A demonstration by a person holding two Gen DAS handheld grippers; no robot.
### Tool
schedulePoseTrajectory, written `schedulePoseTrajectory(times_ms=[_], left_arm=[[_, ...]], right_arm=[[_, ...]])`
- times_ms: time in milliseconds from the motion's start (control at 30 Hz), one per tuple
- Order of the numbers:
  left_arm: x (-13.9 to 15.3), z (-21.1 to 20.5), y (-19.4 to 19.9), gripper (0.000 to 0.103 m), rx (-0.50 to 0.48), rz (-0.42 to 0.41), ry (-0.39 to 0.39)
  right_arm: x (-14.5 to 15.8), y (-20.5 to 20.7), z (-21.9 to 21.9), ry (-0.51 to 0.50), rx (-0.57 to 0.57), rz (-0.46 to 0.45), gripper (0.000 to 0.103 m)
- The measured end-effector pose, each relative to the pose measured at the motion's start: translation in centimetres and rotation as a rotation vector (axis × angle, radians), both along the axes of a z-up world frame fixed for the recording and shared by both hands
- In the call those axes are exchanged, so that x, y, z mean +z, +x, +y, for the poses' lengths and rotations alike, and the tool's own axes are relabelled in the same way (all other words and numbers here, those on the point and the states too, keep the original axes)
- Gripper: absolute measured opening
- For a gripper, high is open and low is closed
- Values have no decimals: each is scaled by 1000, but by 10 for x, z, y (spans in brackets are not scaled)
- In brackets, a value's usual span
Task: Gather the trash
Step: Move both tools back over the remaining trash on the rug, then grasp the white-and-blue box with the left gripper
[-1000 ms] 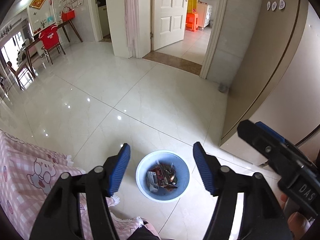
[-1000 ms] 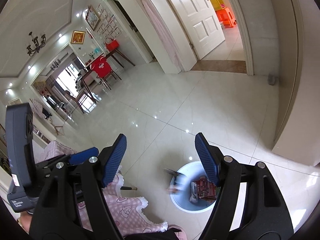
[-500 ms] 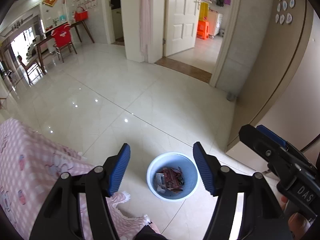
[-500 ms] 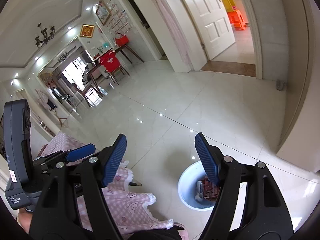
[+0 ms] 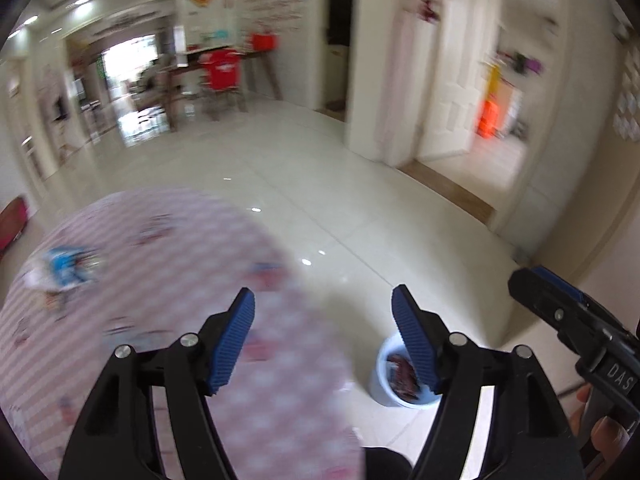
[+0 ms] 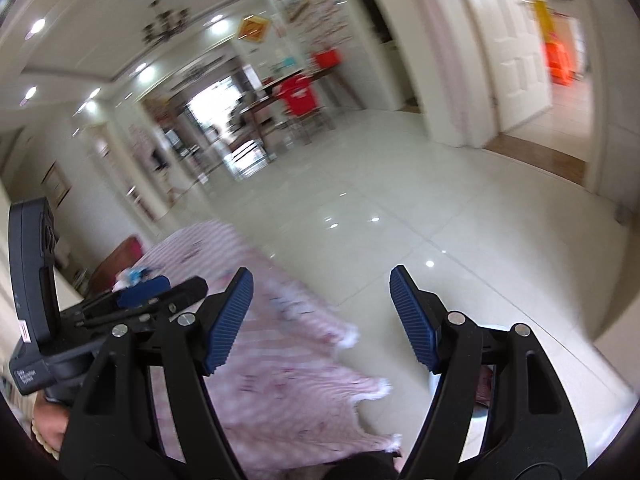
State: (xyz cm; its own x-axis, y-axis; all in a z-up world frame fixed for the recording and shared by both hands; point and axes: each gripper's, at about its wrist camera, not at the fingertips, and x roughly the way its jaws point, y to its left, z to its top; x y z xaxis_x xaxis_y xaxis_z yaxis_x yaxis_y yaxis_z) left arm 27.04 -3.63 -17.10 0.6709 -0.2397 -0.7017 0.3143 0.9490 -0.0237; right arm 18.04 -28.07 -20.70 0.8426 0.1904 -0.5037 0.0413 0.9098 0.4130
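Observation:
A light blue bin [image 5: 386, 384] with trash in it stands on the floor, partly behind my left gripper's right finger. My left gripper [image 5: 323, 334] is open and empty above the edge of a table with a pink cloth [image 5: 132, 292]. A blurred blue and white piece of trash [image 5: 64, 268] lies at the table's far left; it also shows in the right wrist view [image 6: 134, 276]. My right gripper [image 6: 322, 316] is open and empty above the table's edge [image 6: 280, 360]. Only a sliver of the bin [image 6: 480, 388] shows there, behind the right finger.
Glossy white tile floor [image 5: 320, 200] stretches ahead. A beige wall [image 5: 592, 208] stands on the right with an open white door [image 5: 460, 92] beyond. A dining table with a red-covered chair [image 5: 220, 72] stands far back. A dark red object [image 6: 120, 256] sits beyond the table.
Both grippers have swung up and left, away from the bin. The bin has slid to the lower right and the pink table now fills the lower left. Both stay open.

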Motion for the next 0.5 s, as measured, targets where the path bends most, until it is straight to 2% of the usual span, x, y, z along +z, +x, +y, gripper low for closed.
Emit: schedulePoseTrajectory(times_ms=[133, 300, 500], left_arm=[[9, 82, 15, 75, 150, -4, -39], [7, 179, 44, 77, 339, 27, -85], [-18, 234, 82, 77, 458, 68, -101]], right_arm=[[8, 32, 69, -40, 128, 0, 70], [4, 80, 155, -84, 269, 26, 70], [-6, 132, 218, -93, 354, 62, 70]])
